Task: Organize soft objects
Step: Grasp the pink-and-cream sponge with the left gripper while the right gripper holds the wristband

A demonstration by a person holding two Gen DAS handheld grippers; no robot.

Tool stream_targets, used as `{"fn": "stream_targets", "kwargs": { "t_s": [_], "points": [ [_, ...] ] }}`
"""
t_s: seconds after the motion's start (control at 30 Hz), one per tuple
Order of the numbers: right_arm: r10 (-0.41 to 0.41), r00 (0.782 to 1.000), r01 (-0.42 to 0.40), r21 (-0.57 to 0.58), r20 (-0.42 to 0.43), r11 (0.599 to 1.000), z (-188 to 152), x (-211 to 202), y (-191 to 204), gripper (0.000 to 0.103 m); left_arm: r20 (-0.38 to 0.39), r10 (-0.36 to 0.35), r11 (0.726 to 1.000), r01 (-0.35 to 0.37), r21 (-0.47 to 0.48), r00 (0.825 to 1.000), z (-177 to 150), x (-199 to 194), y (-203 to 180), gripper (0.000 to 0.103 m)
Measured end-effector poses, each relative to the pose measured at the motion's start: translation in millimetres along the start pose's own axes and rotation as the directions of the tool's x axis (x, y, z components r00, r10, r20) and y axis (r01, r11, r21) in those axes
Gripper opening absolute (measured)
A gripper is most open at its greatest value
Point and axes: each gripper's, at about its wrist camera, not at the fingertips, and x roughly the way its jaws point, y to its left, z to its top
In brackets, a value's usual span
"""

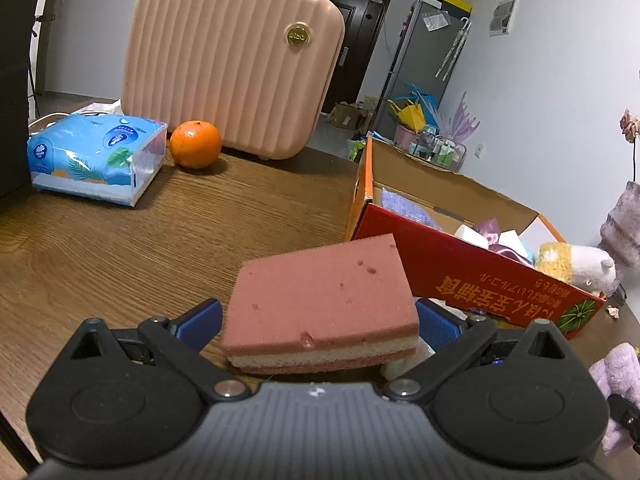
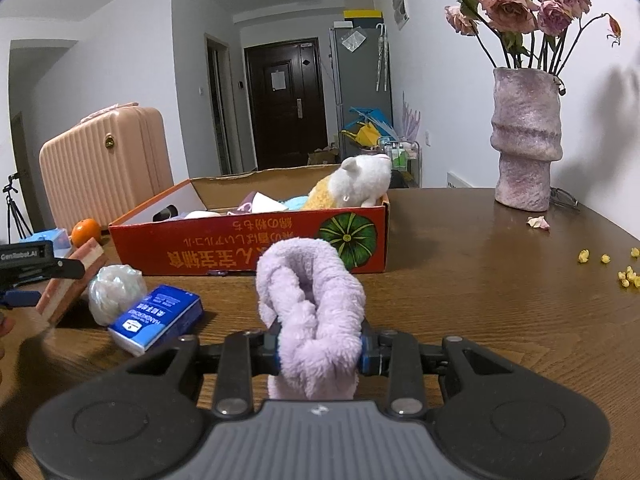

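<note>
Pinching a fluffy purple towel (image 2: 316, 320), the right claw (image 2: 320, 350) sits near the red box (image 2: 248, 248); the left claw (image 1: 320, 320) squeezes a pink sponge (image 1: 324, 300).

White walls, a dark door (image 2: 286, 100) down the hall, a grey fridge (image 2: 360, 88) beside it.

A pink sponge (image 1: 320, 300) with a cream middle layer is held tilted above the desk (image 1: 120, 260), just beside the red box (image 1: 460, 268). A fluffy lilac cloth (image 2: 316, 312), folded into a loop, stands upright, pinched near its base. In the open box lie a white and yellow plush toy (image 2: 356, 186) at one end and a jumble of pale soft pieces (image 2: 260, 202).
</note>
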Motion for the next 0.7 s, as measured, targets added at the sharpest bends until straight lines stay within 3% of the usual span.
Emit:
{"fn": "stream_targets", "kwargs": {
  "t_s": [0.4, 0.7],
  "points": [
    [-0.002, 1.0, 0.002, -0.002, 0.001, 1.0, -0.4, 0.1, 0.5, 0.032, -0.008, -0.004, 0.999, 0.004, 0.053, 1.0, -1.9, 2.0, -2.0, 0.099],
    [0.003, 1.0, -0.003, -0.003, 0.004, 1.0, 0.2, -0.4, 1.5, 0.032, 0.084, 0.022, 0.991, -0.033, 0.127, 0.996, -6.1, -14.4, -13.0, 0.097]
  ]
}}
